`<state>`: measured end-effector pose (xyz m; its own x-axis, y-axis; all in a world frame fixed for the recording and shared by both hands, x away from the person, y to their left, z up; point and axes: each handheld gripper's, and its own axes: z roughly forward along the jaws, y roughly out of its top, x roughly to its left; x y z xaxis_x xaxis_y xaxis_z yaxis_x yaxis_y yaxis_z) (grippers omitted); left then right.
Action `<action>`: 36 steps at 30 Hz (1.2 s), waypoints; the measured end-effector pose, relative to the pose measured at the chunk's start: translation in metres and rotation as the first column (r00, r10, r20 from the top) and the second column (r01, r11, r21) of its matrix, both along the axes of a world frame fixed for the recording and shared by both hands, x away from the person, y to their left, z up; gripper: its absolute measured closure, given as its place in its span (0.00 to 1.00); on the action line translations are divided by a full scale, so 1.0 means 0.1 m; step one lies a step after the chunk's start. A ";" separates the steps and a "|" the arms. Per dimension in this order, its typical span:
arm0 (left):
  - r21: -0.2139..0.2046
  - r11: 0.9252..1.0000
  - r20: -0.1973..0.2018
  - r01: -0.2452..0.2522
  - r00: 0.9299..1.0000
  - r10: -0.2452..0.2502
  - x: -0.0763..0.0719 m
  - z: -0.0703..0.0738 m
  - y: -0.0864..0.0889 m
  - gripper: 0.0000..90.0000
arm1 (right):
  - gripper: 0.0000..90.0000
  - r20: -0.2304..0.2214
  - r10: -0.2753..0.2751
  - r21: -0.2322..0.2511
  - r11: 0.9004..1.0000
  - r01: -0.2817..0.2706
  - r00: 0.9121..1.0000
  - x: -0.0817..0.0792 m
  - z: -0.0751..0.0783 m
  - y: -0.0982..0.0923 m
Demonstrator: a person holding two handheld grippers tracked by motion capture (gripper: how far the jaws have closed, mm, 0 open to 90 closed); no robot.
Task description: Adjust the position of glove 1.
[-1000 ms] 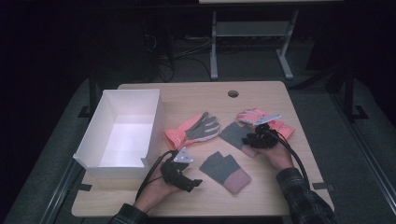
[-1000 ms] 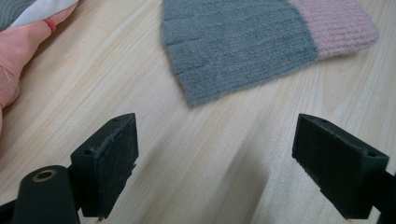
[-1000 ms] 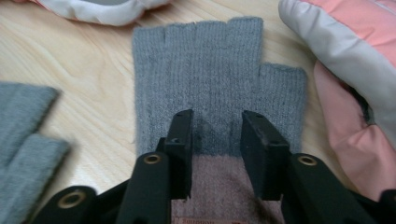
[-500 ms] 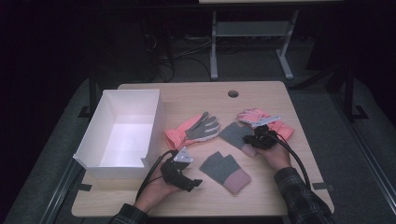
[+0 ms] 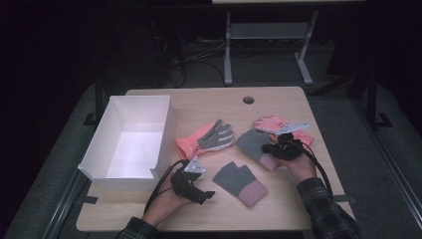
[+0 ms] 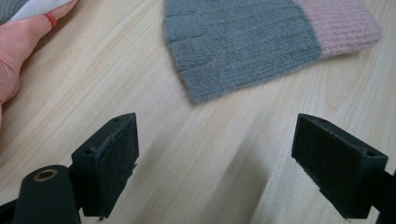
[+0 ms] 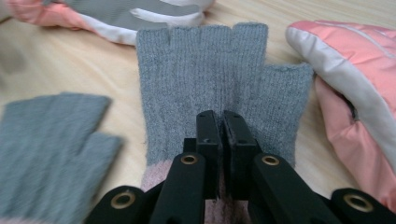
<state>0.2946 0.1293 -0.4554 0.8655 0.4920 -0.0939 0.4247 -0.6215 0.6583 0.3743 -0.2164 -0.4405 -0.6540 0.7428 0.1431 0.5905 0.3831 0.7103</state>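
Two grey knit fingerless gloves with pink cuffs lie on the wooden table. My right gripper (image 5: 271, 148) (image 7: 220, 114) is shut on one of them (image 5: 251, 142) (image 7: 210, 70), pinching the fabric near its cuff, with the finger ends pointing away. The other knit glove (image 5: 239, 183) (image 6: 243, 42) lies flat in the middle of the table, just ahead of my left gripper (image 5: 209, 195) (image 6: 229, 154). That gripper rests low over bare wood, jaws wide open with nothing between them.
A pink and grey ski glove (image 5: 206, 138) lies left of centre and its mate (image 5: 268, 123) (image 7: 355, 70) sits beside the pinched knit glove. An open white box (image 5: 99, 149) stands at the table's left. A cable hole (image 5: 248, 100) is at the far edge.
My right gripper has closed on the knit glove near its cuff and risen slightly with it. The left gripper has stayed in place.
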 end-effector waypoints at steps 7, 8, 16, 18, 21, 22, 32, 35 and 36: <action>0.012 1.000 0.005 0.004 1.000 -0.004 0.00 0.01 0.01 0.16 | 0.96 -0.019 0.007 0.030 1.000 -0.006 1.000 -0.26 0.15 0.01; 0.014 1.000 0.008 0.003 1.000 -0.003 -0.01 0.01 0.01 0.16 | 0.96 -0.021 0.010 0.030 1.000 -0.010 1.000 -0.30 0.16 0.03; 0.012 1.000 0.013 0.002 1.000 -0.002 0.00 0.02 0.02 0.16 | 0.96 -0.035 0.036 0.069 0.997 -0.033 0.999 -0.55 0.24 0.13; 0.012 1.000 0.013 0.001 1.000 -0.001 0.00 0.02 0.02 0.16 | 0.96 -0.046 0.045 0.068 0.997 -0.042 0.998 -0.62 0.24 0.19; 0.008 1.000 0.017 -0.005 1.000 0.005 -0.01 0.02 0.03 0.16 | 0.96 -0.046 0.066 0.057 0.996 -0.064 0.997 -0.71 0.24 0.27; 0.011 1.000 0.018 -0.005 1.000 0.005 -0.01 0.02 0.03 0.16 | 0.96 -0.046 0.071 0.060 0.996 -0.069 0.996 -0.73 0.24 0.29; 0.010 1.000 0.015 -0.005 1.000 0.005 -0.01 0.01 0.02 0.16 | 0.96 -0.082 0.098 0.052 0.994 -0.094 0.992 -0.89 0.20 0.54; 0.024 1.000 0.013 0.004 1.000 -0.004 -0.01 0.01 0.02 0.16 | 0.96 -0.079 0.102 0.031 0.995 -0.099 0.992 -0.90 0.18 0.59; 0.021 1.000 0.013 0.001 1.000 -0.001 -0.01 0.01 0.02 0.16 | 0.96 -0.080 0.098 0.023 0.995 -0.096 0.992 -0.90 0.17 0.60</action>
<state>0.2933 0.1314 -0.4543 0.8670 0.4930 -0.0726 0.4158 -0.6355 0.6506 0.2848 -0.1567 -0.4230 -0.7085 0.6730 0.2125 0.6074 0.4281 0.6692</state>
